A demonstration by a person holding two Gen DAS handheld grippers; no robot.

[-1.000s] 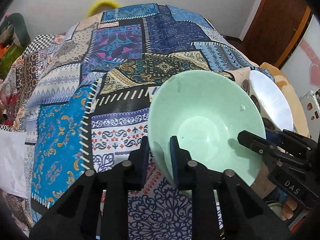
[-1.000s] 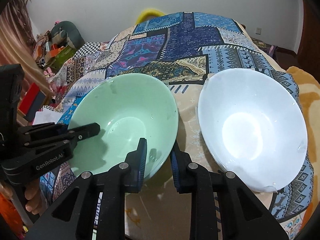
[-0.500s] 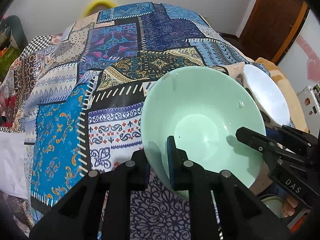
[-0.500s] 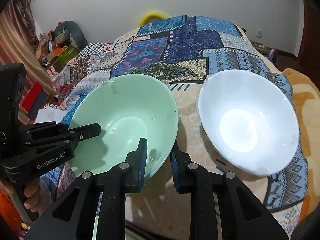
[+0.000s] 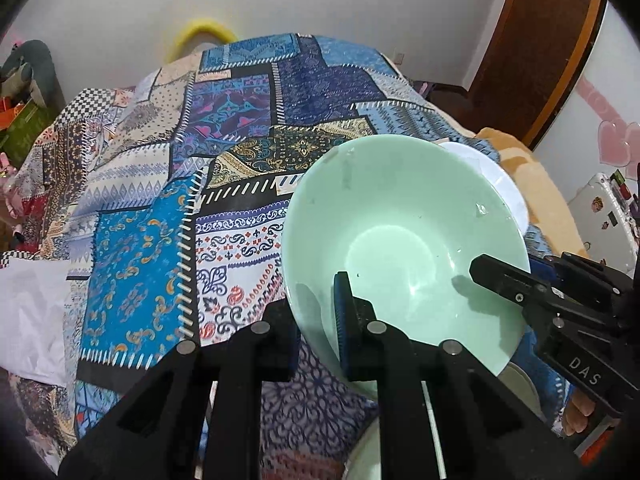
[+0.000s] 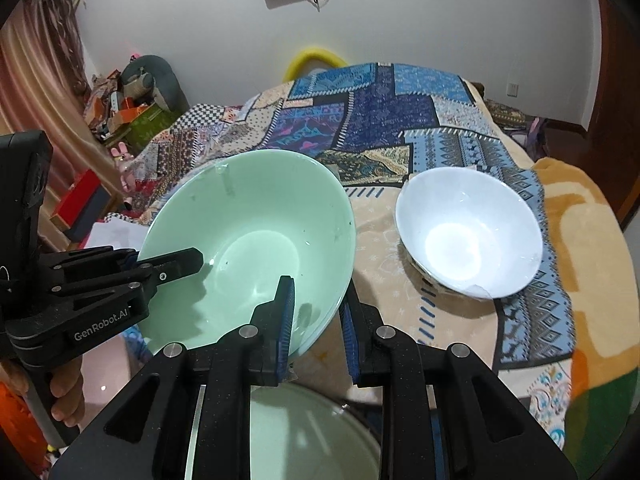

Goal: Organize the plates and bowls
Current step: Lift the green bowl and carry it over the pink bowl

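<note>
Green bowl (image 5: 404, 240) being pinched at opposite rims, left gripper (image 5: 316, 332) and right gripper (image 6: 316, 320) both clamping narrowly. Hanging clear of white bowl (image 6: 468, 232).

Green bowl (image 6: 248, 248): raised off the patchwork bedspread (image 5: 160, 184), formerly resting on it; now held in the air and shifted toward the bed's near edge. White bowl (image 6: 468, 232): appears smaller and farther away in the right wrist view. Newly in view beneath the raised bowl: rim of another pale green dish (image 6: 312, 432).
</note>
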